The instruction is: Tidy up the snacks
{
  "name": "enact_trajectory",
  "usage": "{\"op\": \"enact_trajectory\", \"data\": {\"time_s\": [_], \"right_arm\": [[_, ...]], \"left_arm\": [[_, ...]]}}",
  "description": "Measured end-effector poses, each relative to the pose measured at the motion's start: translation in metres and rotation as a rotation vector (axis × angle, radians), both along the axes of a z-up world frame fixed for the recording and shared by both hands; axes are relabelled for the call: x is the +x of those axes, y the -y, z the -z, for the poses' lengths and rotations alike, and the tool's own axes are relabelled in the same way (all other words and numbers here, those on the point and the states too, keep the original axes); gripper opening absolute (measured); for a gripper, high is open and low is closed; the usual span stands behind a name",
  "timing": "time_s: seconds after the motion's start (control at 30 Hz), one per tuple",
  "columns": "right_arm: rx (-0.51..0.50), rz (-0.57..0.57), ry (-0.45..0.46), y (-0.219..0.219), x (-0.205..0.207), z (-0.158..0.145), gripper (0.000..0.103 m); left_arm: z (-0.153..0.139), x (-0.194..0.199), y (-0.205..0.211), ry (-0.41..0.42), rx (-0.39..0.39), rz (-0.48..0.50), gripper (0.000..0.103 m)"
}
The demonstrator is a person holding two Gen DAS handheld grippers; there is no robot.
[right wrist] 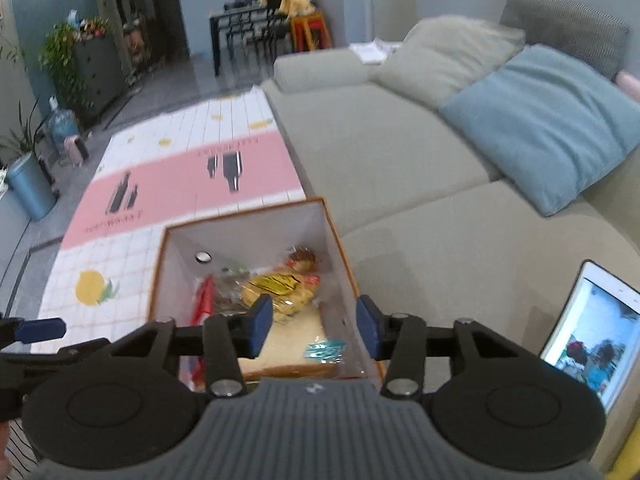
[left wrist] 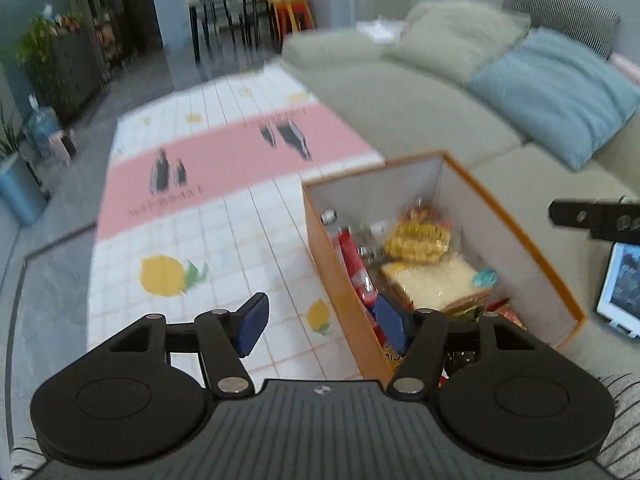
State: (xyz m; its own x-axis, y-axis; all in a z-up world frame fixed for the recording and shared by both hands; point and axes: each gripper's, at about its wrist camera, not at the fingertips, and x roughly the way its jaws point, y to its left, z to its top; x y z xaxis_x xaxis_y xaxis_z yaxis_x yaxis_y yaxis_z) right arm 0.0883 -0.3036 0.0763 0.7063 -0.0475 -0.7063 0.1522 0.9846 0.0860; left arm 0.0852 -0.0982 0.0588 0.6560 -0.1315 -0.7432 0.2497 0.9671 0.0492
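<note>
Presently we find both tongs, left [left wrist: 322,320] and right [right wrist: 316,326], spread and empty above the box [right wrist: 160,276] of snacks [right wrist: 280,292] beside the sofa [right wrist: 400,168]; careless reaching risks crushing the bread [right wrist: 288,344].

**Orange box, pink mat, blue pads**

The box [right wrist: 340,240] between the right gripper's fingers is orange outside and white inside. In it, just ahead of the blue pads [right wrist: 262,326], lie a yellow bag [right wrist: 280,286], pale bread [right wrist: 288,346] with a teal tag [right wrist: 326,350], and a red packet [right wrist: 204,300]. Beyond the left gripper's fingers spreads a mat [left wrist: 224,208]: white grid, pink band, yellow lemons, dark bottle shapes. To the right of the fingers, a grey-green sofa [left wrist: 400,92] carries a light blue cushion [left wrist: 560,96] and a black-and-white striped one [left wrist: 560,12].
</note>
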Motion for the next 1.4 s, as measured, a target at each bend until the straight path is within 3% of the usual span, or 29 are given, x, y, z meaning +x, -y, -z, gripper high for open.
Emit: {"op": "enact_trajectory", "data": {"time_s": [0.07,0.13,0.2,0.3,0.37,0.47,0.67,0.73,1.07,1.4], "right_arm": [[0.003,0.036,0.022,-0.011,-0.016,-0.005,0.049],[0.022,0.059,0.04,-0.019,-0.031,-0.006,0.049],[0.033,0.071,0.053,-0.032,-0.048,-0.004,0.049],[0.007,0.079,0.039,-0.054,-0.067,0.011,0.048],[-0.023,0.061,0.023,-0.071,-0.079,0.024,0.048],[-0.016,0.065,0.01,-0.083,-0.095,0.041,0.048],[-0.07,-0.006,-0.054,-0.112,-0.101,0.068,0.047],[-0.078,-0.02,-0.041,-0.12,-0.104,0.067,0.047],[-0.05,-0.04,-0.005,-0.123,-0.11,0.062,0.047],[-0.04,-0.033,0.019,-0.116,-0.113,0.067,0.045]], "left_arm": [[-0.012,-0.018,-0.012,0.073,-0.021,-0.031,0.087],[-0.021,-0.035,-0.024,0.138,-0.036,-0.06,0.088],[-0.024,-0.049,-0.035,0.168,-0.067,-0.03,0.088],[-0.02,-0.053,-0.043,0.104,-0.09,-0.016,0.088],[-0.012,-0.056,-0.049,0.059,-0.124,-0.048,0.083],[0.0,-0.064,-0.059,0.071,-0.199,-0.101,0.082],[0.021,-0.073,-0.06,0.089,-0.208,-0.103,0.083],[0.025,-0.077,-0.061,0.076,-0.216,-0.094,0.088],[0.041,-0.082,-0.055,0.029,-0.185,-0.105,0.088],[0.044,-0.086,-0.046,0.069,-0.186,-0.084,0.091]]}}
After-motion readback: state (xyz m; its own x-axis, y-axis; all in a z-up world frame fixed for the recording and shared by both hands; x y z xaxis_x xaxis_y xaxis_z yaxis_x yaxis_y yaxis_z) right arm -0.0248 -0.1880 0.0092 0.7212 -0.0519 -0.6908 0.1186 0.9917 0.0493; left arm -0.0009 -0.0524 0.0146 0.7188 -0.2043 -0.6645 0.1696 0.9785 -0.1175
